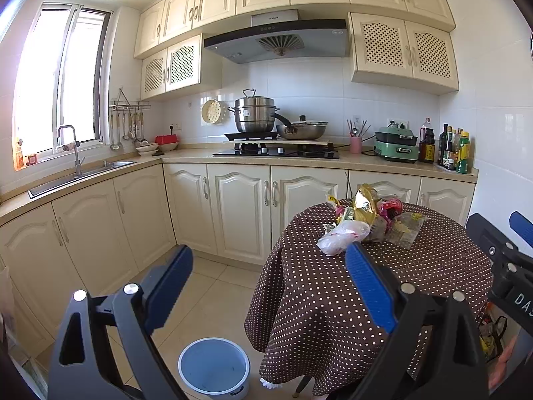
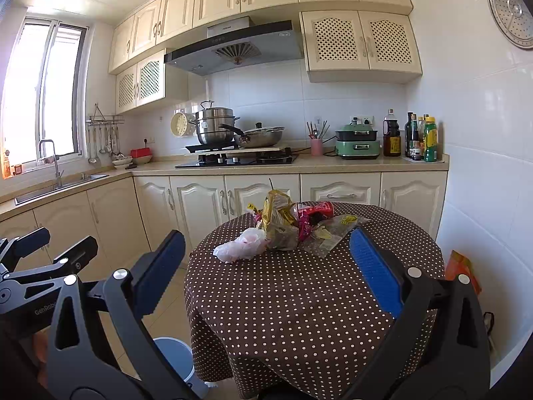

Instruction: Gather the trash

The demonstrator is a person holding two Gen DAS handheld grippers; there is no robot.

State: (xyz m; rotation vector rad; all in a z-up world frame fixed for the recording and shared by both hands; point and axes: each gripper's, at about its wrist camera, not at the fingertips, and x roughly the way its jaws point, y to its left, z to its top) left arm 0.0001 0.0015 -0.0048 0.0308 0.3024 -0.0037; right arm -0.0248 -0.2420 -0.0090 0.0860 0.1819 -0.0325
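Left gripper [image 1: 266, 260]: two blue fingers spread wide, nothing between them; it hangs above the floor beside the table.
Right gripper [image 2: 266, 250]: fingers also spread wide and empty, over the near part of the table.
Bin [image 1: 214, 370]: one round bucket, white outside and blue inside, on the tiled floor just beside the table; it looks empty.
Table [image 2: 299, 300]: one round table under a brown cloth with white dots, which hangs down on the sides.
Trash [image 2: 286, 226]: one heap on the far half of the table; a crumpled white plastic bag [image 2: 241, 245] lies in front, a gold wrapper [image 2: 276, 211] stands up behind it, a red wrapper and a clear bag with yellow print lie to the right. The pieces touch each other.
Counter [image 2: 333, 166]: beige, L-shaped, along the far wall and under the window.
Stove [image 2: 236, 160]: one black cooktop carrying one steel steamer pot and one pan with a lid.
Far right of counter: one green electric cooker, one pink cup with utensils, several bottles in a group.
Sink [image 1: 80, 175]: one, with one tap, under the window.
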